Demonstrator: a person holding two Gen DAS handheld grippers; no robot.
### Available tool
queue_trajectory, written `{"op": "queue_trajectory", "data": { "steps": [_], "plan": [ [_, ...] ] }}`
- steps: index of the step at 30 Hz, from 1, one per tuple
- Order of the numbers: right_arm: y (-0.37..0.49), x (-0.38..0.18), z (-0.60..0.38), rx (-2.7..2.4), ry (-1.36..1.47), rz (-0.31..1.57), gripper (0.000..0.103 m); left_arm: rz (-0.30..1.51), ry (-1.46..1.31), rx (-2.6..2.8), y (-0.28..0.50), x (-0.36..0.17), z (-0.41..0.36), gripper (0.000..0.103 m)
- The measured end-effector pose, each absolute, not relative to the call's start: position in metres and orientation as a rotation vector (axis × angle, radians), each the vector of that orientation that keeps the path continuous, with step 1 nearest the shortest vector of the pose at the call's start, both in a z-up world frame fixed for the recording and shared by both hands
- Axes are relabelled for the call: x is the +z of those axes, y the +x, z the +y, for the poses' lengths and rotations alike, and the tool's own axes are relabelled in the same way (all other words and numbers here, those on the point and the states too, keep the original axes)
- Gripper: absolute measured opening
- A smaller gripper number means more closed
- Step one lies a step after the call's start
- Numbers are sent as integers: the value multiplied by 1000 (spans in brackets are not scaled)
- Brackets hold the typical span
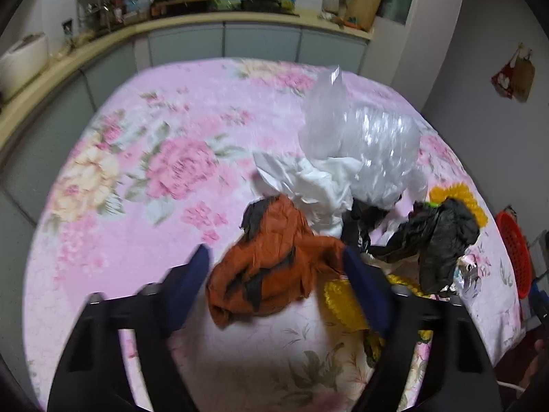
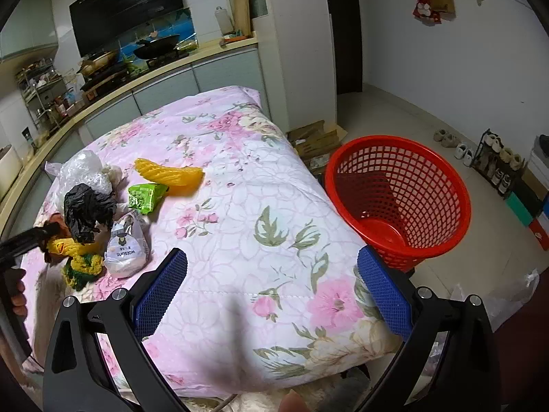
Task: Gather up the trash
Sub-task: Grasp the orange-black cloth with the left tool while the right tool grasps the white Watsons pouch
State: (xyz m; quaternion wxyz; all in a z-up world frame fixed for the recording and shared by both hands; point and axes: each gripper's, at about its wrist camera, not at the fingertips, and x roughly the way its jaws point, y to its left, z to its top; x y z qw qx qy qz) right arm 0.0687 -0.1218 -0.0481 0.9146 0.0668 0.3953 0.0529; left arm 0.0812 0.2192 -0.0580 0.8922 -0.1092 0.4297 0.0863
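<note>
Orange crumpled wrapper lies on the floral quilt, at the near edge of the trash heap; the left gripper stands wide open around it, pads not pressing it. Behind the wrapper sit white paper, a clear bag and a black bag. Beyond the quilt's corner stands the red basket; the right gripper, wide open, holds nothing

Glossy red plastic mesh basket; crinkled clear plastic bag; matt quilted floral cloth.
</note>
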Motion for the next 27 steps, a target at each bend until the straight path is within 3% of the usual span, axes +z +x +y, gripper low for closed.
{"op": "queue_trajectory", "data": {
  "steps": [7, 18, 23, 25, 27],
  "plan": [
    [77, -51, -97, 223, 136, 840, 96, 856, -219, 170, 71, -54, 223, 40],
    [92, -56, -13, 439, -1, 848, 95, 696, -236, 198, 34, 12, 236, 40],
    [107, -73, 21, 499, -68, 912, 76, 677, -245, 188, 32, 22, 237, 40],
    [113, -79, 25, 500, -72, 941, 58, 673, -256, 182, 31, 23, 240, 40],
    [116, -81, 26, 508, -63, 956, 50, 670, -278, 172, 28, 23, 245, 40]
  ]
}}
